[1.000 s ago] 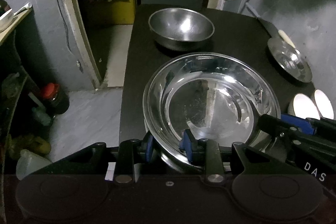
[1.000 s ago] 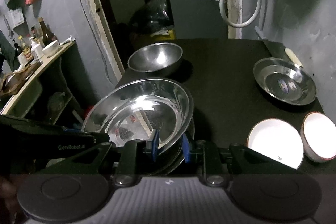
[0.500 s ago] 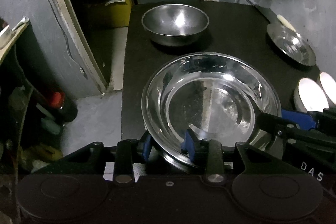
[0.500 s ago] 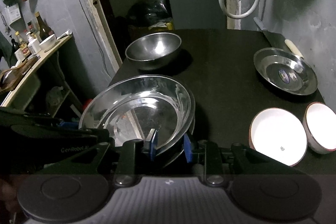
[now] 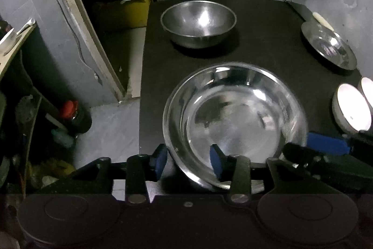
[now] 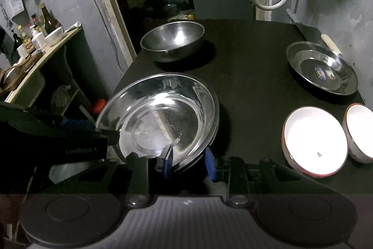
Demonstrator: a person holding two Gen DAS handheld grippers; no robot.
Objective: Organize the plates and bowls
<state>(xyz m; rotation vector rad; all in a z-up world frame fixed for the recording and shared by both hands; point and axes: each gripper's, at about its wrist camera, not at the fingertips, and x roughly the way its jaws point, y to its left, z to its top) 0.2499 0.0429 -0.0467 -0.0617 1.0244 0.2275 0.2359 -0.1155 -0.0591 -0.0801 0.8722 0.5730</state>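
A large steel plate lies on the black table, nested on a second rim that shows just beneath it. My left gripper straddles the plate's near-left rim, its jaws opening, and the blue pads stand off the metal. My right gripper straddles the near-right rim, also opening, with a gap at both pads. Each gripper shows in the other's view: the right gripper, the left gripper. Nothing is held.
A deep steel bowl stands at the back. A small steel plate and a white-handled knife lie at the far right. Two white bowls sit at the near right. The table's left edge drops to the floor.
The large plate has sunk from a tilt in both grippers to lying flat on the plate below. Both pairs of jaws have spread off its rim.
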